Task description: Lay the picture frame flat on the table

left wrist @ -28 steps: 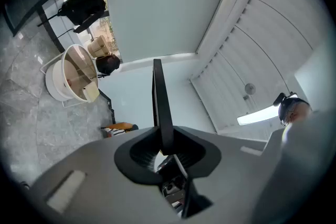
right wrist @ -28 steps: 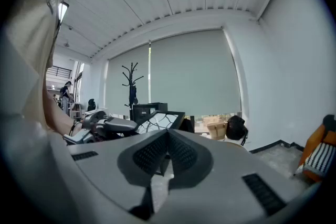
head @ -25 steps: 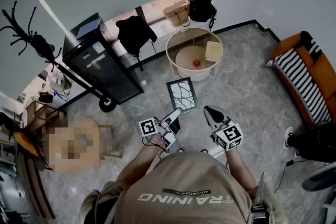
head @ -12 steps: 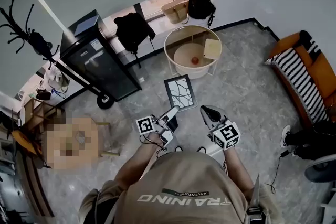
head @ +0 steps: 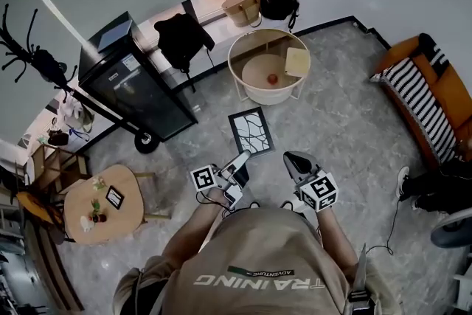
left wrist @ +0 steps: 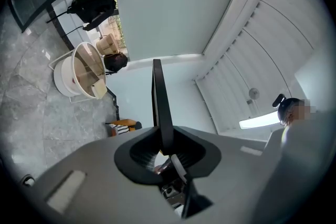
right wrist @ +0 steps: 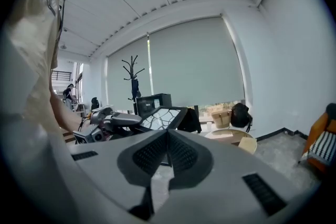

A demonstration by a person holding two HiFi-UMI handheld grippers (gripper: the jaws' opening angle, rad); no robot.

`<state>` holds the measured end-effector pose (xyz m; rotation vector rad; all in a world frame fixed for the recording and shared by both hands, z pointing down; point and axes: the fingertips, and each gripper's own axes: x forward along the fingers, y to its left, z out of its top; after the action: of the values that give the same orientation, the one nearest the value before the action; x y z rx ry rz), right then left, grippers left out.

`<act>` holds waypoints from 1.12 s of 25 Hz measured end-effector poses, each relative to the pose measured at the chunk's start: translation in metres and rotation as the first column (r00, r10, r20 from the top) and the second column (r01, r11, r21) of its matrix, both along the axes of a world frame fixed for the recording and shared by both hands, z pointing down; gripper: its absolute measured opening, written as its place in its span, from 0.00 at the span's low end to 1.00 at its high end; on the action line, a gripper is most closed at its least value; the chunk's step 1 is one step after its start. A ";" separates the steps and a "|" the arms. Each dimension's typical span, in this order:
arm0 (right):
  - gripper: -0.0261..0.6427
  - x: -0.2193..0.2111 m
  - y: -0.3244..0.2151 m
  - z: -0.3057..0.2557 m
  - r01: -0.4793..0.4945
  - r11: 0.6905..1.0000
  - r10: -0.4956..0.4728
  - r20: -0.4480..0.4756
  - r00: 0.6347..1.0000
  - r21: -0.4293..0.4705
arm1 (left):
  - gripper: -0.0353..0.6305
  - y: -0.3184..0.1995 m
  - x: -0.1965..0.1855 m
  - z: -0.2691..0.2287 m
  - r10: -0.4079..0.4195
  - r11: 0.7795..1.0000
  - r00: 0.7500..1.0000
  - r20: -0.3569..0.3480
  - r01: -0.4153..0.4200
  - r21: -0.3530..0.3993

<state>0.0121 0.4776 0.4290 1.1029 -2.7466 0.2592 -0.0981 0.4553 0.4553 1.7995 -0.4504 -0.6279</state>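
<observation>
Grey marbled floor is running across the whole room. A round white table (head: 254, 94) is standing near the window wall, with a black glass-front cabinet (head: 136, 88) off to its left. A small wooden table (head: 118, 221) is sitting beyond the cabinet, and an orange sofa (head: 428, 96) is lining the right-hand side.

A person is standing mid-floor with a gripper in each hand.

The left gripper (head: 243, 158) is pinching the picture frame (head: 251, 133) by its lower edge. In the left gripper view, the frame's thin dark edge is rising straight out from between the two pads. The frame is hanging in the air over the floor, between the person and the round white table, and is not touching either. Its face is tilting up toward the head camera, showing a pale picture with dark branching lines.

The right gripper (head: 291, 160) is hovering just beside the frame, on its right, and apart from it. Its jaws are pressing together with nothing between them. In the right gripper view, the frame is showing beyond the closed tips.
</observation>
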 end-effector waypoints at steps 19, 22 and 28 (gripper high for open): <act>0.05 0.013 -0.064 0.028 -0.053 0.998 0.053 0.003 0.999 -0.039 | 0.17 -0.051 0.000 0.025 0.050 0.998 0.999 0.017 -0.049 -0.034; 0.05 0.024 -0.094 0.025 -0.053 0.998 0.054 0.027 0.998 -0.027 | 0.17 -0.073 0.009 0.019 0.042 0.999 0.999 0.007 -0.042 -0.028; 0.05 0.051 -0.144 0.027 -0.038 0.999 0.040 0.048 0.998 -0.031 | 0.17 -0.108 0.027 0.022 0.004 0.999 1.000 0.018 -0.003 -0.045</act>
<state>0.0632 0.3339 0.4556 1.1584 -2.7562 0.3356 -0.0709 0.3470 0.4772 1.7639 -0.4702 -0.5948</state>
